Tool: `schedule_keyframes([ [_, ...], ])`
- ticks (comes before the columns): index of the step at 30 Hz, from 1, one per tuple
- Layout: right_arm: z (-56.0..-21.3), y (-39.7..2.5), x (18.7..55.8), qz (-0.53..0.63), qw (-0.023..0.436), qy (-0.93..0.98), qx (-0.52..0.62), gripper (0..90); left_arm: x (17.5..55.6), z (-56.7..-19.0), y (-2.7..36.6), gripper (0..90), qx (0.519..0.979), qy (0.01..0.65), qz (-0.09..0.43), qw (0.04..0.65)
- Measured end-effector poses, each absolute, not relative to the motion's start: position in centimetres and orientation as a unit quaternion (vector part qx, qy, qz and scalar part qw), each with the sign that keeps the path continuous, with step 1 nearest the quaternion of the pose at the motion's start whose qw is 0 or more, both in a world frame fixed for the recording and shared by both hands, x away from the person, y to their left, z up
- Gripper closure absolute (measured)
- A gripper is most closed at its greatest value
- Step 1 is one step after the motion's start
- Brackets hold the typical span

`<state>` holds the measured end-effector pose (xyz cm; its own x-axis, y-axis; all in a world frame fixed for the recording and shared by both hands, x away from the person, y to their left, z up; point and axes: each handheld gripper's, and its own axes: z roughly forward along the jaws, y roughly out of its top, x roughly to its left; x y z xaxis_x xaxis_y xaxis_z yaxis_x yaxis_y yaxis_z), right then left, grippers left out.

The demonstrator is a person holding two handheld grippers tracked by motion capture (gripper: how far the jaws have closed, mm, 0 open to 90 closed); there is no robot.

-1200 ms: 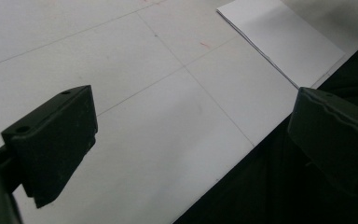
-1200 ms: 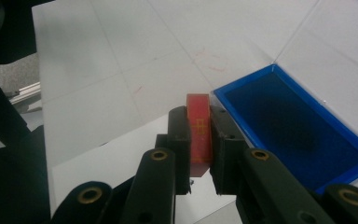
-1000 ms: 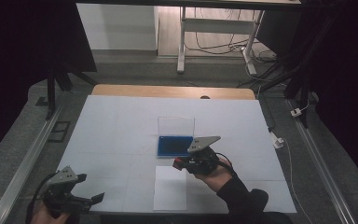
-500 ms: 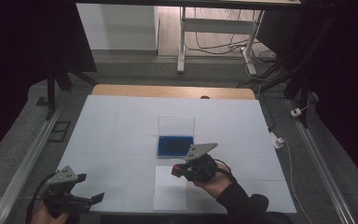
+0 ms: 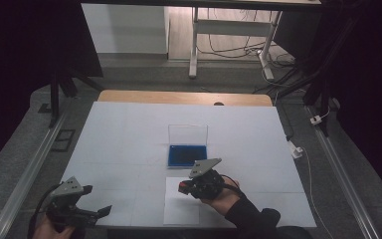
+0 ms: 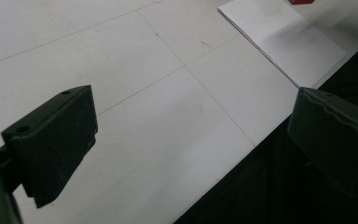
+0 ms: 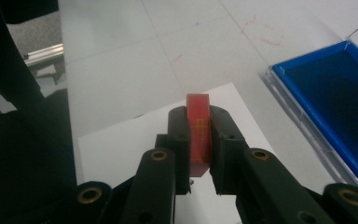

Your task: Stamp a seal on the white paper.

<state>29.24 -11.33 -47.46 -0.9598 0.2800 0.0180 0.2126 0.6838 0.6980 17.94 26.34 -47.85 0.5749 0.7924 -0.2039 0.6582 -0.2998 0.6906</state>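
A small red stamp block (image 7: 199, 133) is clamped upright between the jaws of my right gripper (image 7: 199, 116), which is shut on it. In the high view that gripper (image 5: 185, 187) hovers over the top edge of a white paper sheet (image 5: 181, 205), just in front of a blue ink pad (image 5: 186, 155) in a clear case with its lid (image 5: 188, 133) standing open. The ink pad (image 7: 340, 102) lies to the right in the right gripper view. My left gripper (image 5: 98, 203) is held open at the table's front left corner, its jaws (image 6: 191, 107) wide apart above bare table.
The white table top (image 5: 129, 134) has a wooden strip (image 5: 184, 97) along its far edge. Metal rails (image 5: 30, 169) run along both sides. A white plug and cable (image 5: 296, 149) lie off the right edge. The paper sheet (image 6: 284, 42) lies beyond the left gripper.
My right gripper has drawn back from the ink pad toward the front of the table, carrying the red stamp over the paper. The left gripper has barely moved.
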Motion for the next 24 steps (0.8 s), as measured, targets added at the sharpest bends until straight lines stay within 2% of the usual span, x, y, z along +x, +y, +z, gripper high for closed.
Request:
schedule_keyframes([
  [24,-50.6,-10.4,29.7,0.344,0.039,0.93,0.126,80.8,17.9,-47.9,26.4,1.9,0.801,0.452,0.086,0.383],
])
